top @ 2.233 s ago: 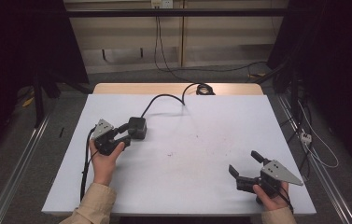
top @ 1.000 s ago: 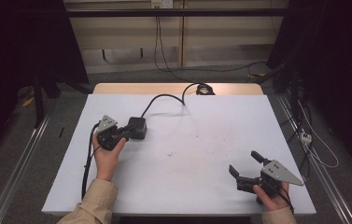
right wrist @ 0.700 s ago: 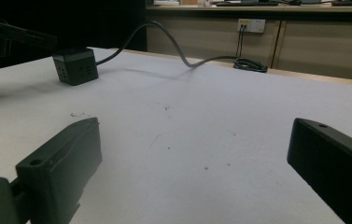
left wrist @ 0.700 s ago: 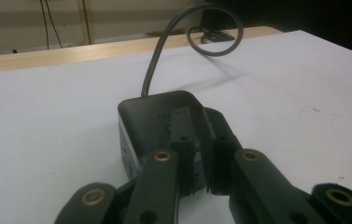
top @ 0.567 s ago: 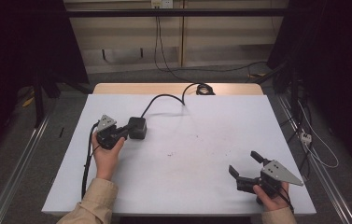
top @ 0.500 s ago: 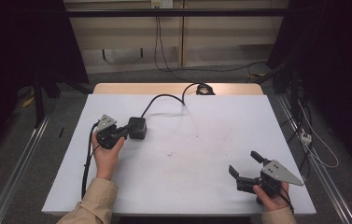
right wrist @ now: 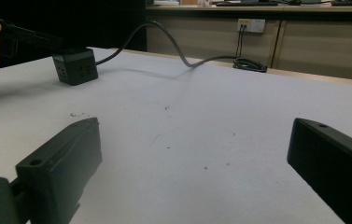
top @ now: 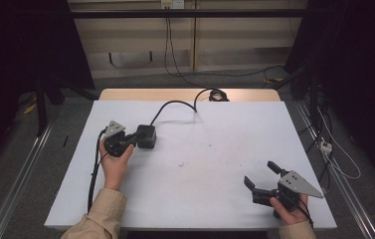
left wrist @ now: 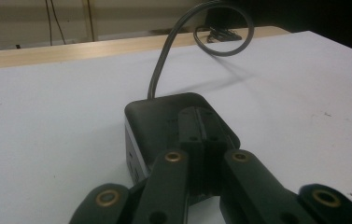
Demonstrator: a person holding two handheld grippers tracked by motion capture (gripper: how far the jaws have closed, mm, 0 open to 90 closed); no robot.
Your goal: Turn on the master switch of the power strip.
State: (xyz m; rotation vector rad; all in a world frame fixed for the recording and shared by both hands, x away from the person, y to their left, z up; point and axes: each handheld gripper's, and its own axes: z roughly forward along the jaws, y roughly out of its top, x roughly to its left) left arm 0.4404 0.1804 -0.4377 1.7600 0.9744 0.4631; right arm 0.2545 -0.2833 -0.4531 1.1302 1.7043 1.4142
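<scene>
My left gripper [left wrist: 201, 140] has its fingers pressed together, tips resting on top of the small black plastic cube socket block [top: 146, 136] at the white table's [top: 215, 199] left-middle; nothing pinched between them. Risk: pushing with closed jaws could skid the block or tip it, since its stiff grey-black cable [top: 175, 105] arches off the back and can tug. My right gripper [top: 264, 180] sits near the right corner, jaws spread wide, holding nothing.

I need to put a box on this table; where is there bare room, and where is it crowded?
The white table lies bare between the black power cube and the open right gripper, and along its far right side. The far left is crowded: the shut left gripper rests on the cube, whose cable runs to the far edge.
</scene>
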